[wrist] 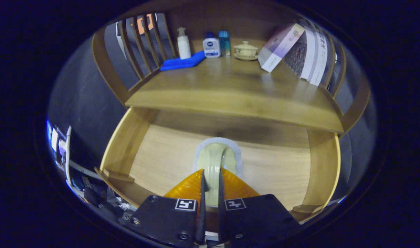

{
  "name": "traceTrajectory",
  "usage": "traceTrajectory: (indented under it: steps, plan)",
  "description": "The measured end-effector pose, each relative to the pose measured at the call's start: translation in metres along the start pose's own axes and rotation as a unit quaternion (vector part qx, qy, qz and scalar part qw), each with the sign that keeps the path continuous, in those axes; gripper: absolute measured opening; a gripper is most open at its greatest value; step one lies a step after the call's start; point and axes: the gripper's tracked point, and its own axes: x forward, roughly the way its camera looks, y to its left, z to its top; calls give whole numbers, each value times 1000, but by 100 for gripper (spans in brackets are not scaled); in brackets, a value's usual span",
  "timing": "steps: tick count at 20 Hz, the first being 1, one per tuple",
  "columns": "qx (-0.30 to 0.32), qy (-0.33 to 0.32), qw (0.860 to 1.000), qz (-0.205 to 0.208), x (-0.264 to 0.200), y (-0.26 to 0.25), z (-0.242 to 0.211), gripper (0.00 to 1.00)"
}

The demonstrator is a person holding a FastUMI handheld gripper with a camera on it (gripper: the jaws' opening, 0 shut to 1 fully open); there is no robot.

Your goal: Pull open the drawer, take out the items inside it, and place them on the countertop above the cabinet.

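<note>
The wooden drawer [124,141] stands pulled out below the countertop [230,89]. Inside it, in the middle of the floor, is a pale green ceramic dish [213,156] with a whitish pad [236,146] showing around its far edge. My gripper [211,176] reaches into the drawer, and both fingers press on the near rim of the dish, one on each side. I cannot tell whether the dish rests on the drawer floor or hangs just above it. The rest of the drawer floor [275,168] is bare wood.
At the back of the countertop stand a white pump bottle [184,44], a folded blue cloth [183,62], a white bottle with a blue cap [211,45], a teal bottle [224,43] and a lidded tea bowl [245,50]. A box [280,46] leans on books [313,55]. Slatted rails [141,44] flank the top.
</note>
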Motion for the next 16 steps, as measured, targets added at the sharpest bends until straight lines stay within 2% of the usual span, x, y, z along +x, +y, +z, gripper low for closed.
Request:
traceTrajectory:
  steps: [3, 5, 8, 16]
  plan:
    - [1, -24, 1000, -4, -19, -5, 28, 18]
    - [10, -32, 999, 12, -29, 0, 45, 17]
    - [8, -42, 999, -2, -36, -10, 73, 17]
    - [44, -60, 996, -43, -5, -39, 150, 17]
